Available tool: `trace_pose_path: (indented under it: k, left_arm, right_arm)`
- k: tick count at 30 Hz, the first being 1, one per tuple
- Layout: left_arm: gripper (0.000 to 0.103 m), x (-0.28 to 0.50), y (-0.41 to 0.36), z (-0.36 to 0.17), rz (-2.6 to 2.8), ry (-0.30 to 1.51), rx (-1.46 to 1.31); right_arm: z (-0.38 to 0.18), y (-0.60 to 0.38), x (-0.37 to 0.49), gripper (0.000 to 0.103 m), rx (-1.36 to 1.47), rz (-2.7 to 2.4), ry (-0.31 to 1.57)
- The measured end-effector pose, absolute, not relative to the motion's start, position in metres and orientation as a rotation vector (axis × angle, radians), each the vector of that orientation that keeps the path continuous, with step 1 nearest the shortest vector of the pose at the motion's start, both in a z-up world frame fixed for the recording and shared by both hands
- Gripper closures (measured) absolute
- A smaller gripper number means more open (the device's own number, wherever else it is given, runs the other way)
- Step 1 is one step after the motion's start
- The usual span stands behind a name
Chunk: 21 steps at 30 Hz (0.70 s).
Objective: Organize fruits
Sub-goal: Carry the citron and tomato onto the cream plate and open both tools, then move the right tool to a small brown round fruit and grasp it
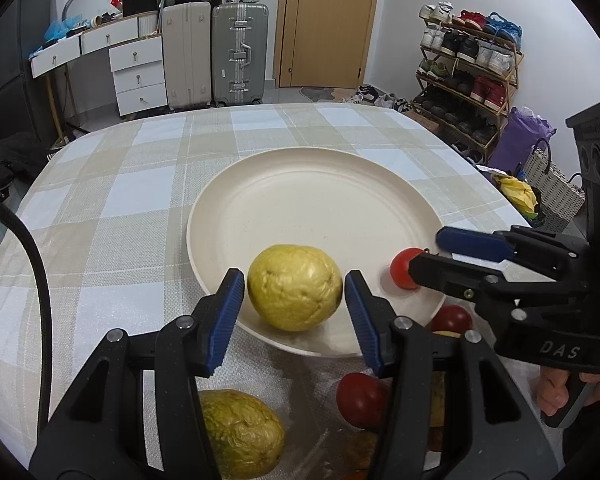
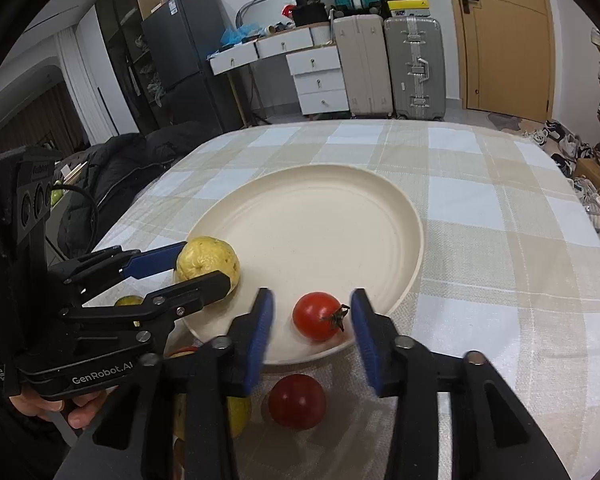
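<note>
A cream plate (image 1: 300,184) (image 2: 320,216) lies on the checked tablecloth. A wrinkled yellow fruit (image 1: 295,287) (image 2: 208,262) rests on the plate's near edge, between the fingers of my left gripper (image 1: 295,292) (image 2: 204,264), which is open with small gaps either side. A red tomato (image 2: 317,315) (image 1: 403,269) sits on the plate between the fingers of my right gripper (image 2: 311,322) (image 1: 430,254), open and not touching it. Off the plate lie another yellow fruit (image 1: 240,432), a red tomato (image 2: 297,401) (image 1: 360,400) and another tomato (image 1: 452,319).
A clear bag or wrap (image 1: 320,432) lies under the loose fruits at the table's near edge. Beyond the table stand suitcases (image 1: 240,52), drawers (image 1: 138,76), a door (image 1: 326,20) and a shoe rack (image 1: 468,76). A dark jacket (image 2: 112,176) lies left of the table.
</note>
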<state>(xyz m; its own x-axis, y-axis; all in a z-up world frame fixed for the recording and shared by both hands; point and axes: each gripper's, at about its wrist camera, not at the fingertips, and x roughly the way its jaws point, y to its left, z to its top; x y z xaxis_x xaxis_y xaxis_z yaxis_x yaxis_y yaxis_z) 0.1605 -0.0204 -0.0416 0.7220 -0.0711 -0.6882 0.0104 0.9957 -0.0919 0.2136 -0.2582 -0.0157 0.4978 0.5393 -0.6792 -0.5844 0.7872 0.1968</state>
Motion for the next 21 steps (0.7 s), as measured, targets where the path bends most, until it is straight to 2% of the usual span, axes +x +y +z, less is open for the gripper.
trace_pose_path:
  k: [2, 3, 5, 6, 7, 8, 9, 12, 21]
  left_arm:
    - [0.034, 0.157, -0.021, -0.037, -0.022, 0.75, -0.071]
    - [0.022, 0.153, -0.021, -0.033, -0.005, 0.733, -0.069]
    - [0.018, 0.144, -0.017, -0.024, -0.003, 0.692, -0.088]
    - [0.016, 0.14, -0.015, -0.02, -0.01, 0.686, -0.098]
    - [0.012, 0.137, -0.013, -0.017, -0.015, 0.682, -0.108]
    - [0.009, 0.132, -0.011, -0.014, -0.012, 0.675, -0.119]
    - [0.001, 0.127, -0.009, -0.012, -0.004, 0.665, -0.128]
    - [0.0, 0.109, -0.004, -0.007, 0.002, 0.647, -0.126]
    - [0.0, 0.054, 0.012, 0.002, 0.024, 0.641, -0.115]
  right_arm:
    - [-0.009, -0.265, 0.209, 0.042, -0.057, 0.653, 0.768]
    - [-0.006, -0.268, 0.206, 0.037, -0.053, 0.649, 0.755]
    - [0.001, -0.275, 0.2, 0.028, -0.051, 0.64, 0.735]
    - [0.004, -0.279, 0.196, 0.018, -0.051, 0.632, 0.725]
    - [0.007, -0.283, 0.192, 0.01, -0.05, 0.622, 0.714]
    - [0.008, -0.285, 0.19, 0.007, -0.047, 0.62, 0.71]
    - [0.011, -0.289, 0.186, 0.004, -0.04, 0.62, 0.708]
    - [0.014, -0.296, 0.18, 0.0, -0.026, 0.602, 0.715]
    - [0.016, -0.303, 0.164, 0.0, -0.023, 0.617, 0.731]
